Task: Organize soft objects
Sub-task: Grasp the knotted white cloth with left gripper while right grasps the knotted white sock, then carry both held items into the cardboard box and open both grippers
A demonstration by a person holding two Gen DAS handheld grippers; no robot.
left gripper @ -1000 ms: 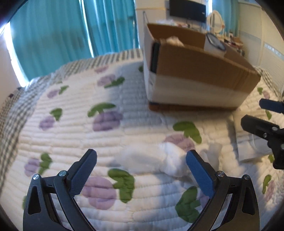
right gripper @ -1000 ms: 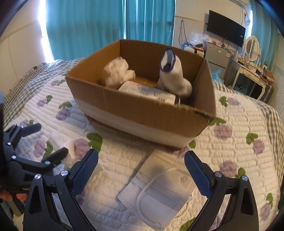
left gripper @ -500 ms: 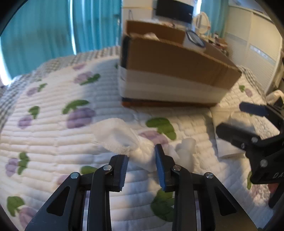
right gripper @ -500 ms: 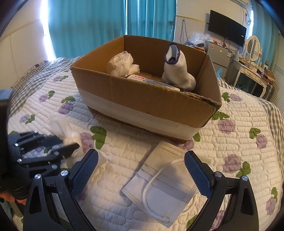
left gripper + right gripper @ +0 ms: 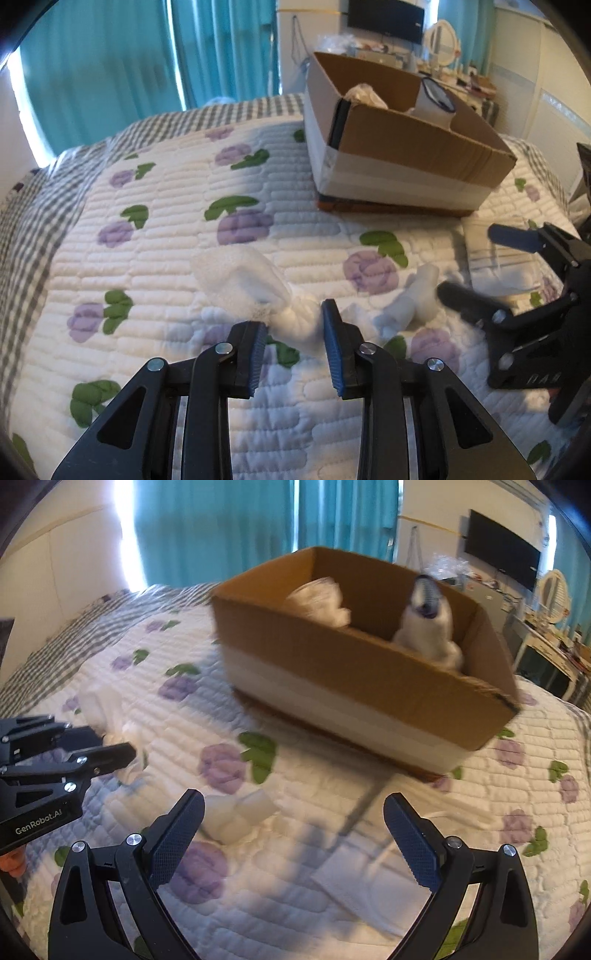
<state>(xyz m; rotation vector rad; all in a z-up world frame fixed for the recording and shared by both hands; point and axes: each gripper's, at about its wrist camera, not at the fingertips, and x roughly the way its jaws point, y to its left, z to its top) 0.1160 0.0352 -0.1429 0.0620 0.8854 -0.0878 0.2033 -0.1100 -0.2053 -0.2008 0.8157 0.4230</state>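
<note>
A: The white sock point(image 5: 258, 288) lay on the quilted bedspread point(image 5: 166, 206) in the left wrist view, and the left gripper point(image 5: 293, 332) was clenched on its near end, the cloth bunched between the two blue pads point(image 5: 332, 347). Those jaws had just been closing, with the sock between them.

B: And the rest of it?

A: The open cuff flared out to the upper left of the pads. A second small white piece point(image 5: 410, 306) lay on the quilt just to the right, near the lower finger of the right gripper point(image 5: 480, 269), which came in from the right edge with its fingers apart. A flat white face mask point(image 5: 495, 258) lay beneath those fingers. The cardboard box point(image 5: 406, 162) stood further back, with white soft things inside and a sock with a dark rim.

B: What did the right wrist view give?

A: It was blurred. The right gripper point(image 5: 293, 834) was released, jaws wide, nothing between them. Ahead of its left finger lay the small white piece point(image 5: 236, 816); the face mask point(image 5: 362, 875) lay on the quilt point(image 5: 332, 782) between and below the fingers. At the left edge the left gripper point(image 5: 110, 746) held white cloth point(image 5: 107, 709) at its tips. The box point(image 5: 362, 686) stood beyond, with a crumpled white bundle point(image 5: 321, 602) and an upright white sock with a dark cuff point(image 5: 430, 627) in it.
</note>
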